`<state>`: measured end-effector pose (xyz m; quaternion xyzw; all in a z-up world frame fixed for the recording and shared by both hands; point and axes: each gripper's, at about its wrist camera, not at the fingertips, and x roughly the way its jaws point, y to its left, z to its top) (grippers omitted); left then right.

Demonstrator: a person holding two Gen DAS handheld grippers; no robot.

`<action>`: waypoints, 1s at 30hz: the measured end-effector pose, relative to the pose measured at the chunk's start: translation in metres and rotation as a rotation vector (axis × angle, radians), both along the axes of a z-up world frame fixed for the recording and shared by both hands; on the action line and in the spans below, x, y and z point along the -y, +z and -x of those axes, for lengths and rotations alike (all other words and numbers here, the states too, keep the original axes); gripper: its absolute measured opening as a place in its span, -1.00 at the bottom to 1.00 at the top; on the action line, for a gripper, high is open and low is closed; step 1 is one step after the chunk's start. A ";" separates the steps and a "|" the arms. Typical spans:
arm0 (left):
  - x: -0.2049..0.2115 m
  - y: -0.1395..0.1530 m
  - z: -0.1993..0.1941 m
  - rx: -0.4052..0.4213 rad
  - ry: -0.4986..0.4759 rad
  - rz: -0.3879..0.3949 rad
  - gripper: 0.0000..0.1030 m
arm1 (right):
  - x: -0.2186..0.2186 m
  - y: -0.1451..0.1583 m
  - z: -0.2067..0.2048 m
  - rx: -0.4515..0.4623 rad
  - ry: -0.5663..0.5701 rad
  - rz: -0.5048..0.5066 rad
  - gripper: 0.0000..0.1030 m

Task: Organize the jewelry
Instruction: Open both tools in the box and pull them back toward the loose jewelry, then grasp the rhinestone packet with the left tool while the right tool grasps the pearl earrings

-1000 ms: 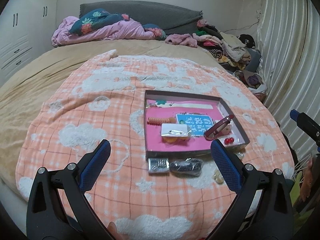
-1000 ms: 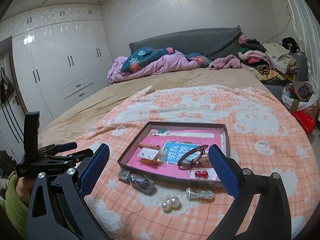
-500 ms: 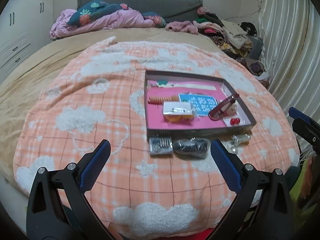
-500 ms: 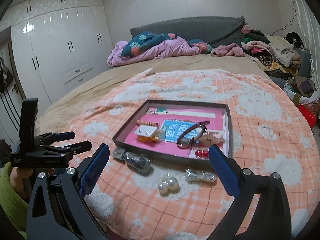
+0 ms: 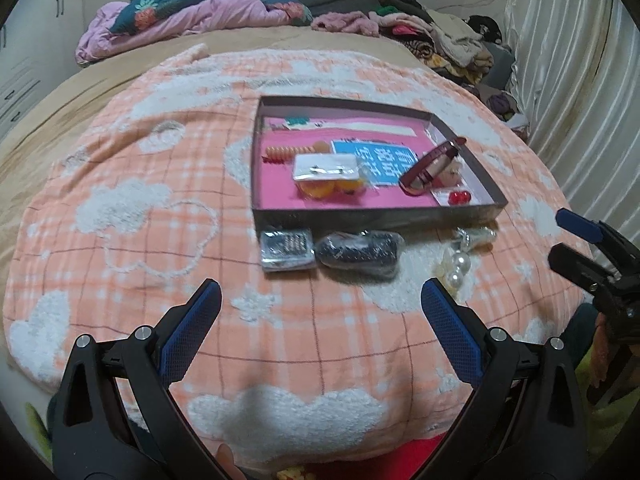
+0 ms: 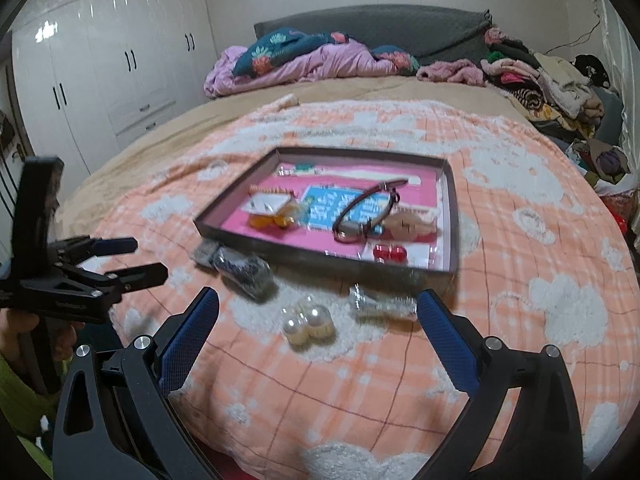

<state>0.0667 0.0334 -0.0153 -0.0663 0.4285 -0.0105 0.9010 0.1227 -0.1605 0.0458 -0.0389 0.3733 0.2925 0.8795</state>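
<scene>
A dark shallow box with a pink lining [image 5: 360, 211] [image 6: 320, 255] lies on the orange cloud blanket and holds a maroon bracelet [image 5: 430, 164] [image 6: 362, 208], red beads [image 5: 459, 197], an orange coil and small cards. In front of the box lie a silver packet [image 5: 286, 249], a dark bagged item [image 5: 360, 254] [image 6: 244, 272], pearl earrings [image 5: 456, 270] [image 6: 306, 322] and a silver bagged piece [image 5: 476, 236] [image 6: 380, 304]. My left gripper [image 5: 320, 308] is open and empty, short of the loose items. My right gripper [image 6: 318, 316] is open and empty, its fingers either side of the pearls.
The orange blanket [image 5: 140, 208] covers a tan bed. Bedding [image 5: 192, 12] and a clothes pile [image 5: 432, 36] lie at the far end. A curtain [image 5: 580, 92] hangs on the right; white wardrobes [image 6: 100, 72] stand on the left.
Both grippers have moved forward and tilted down toward the bed. The box and the loose items now appear larger and closer. Nothing was picked up.
</scene>
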 end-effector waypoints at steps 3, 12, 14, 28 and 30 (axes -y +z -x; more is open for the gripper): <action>0.006 -0.006 -0.002 -0.010 -0.021 0.016 0.81 | -0.004 -0.012 -0.001 -0.010 0.011 0.029 0.92; -0.005 -0.030 -0.013 -0.055 0.028 0.003 0.75 | -0.012 -0.037 -0.006 -0.055 0.031 0.053 0.92; -0.009 -0.034 -0.017 -0.058 0.045 -0.005 0.70 | -0.016 -0.042 -0.007 -0.065 0.039 0.058 0.92; -0.031 -0.057 -0.041 -0.069 0.108 -0.022 0.42 | -0.040 -0.068 -0.018 -0.097 0.058 0.064 0.91; -0.030 -0.059 -0.044 -0.071 0.104 -0.025 0.37 | -0.042 -0.070 -0.021 -0.103 0.054 0.061 0.91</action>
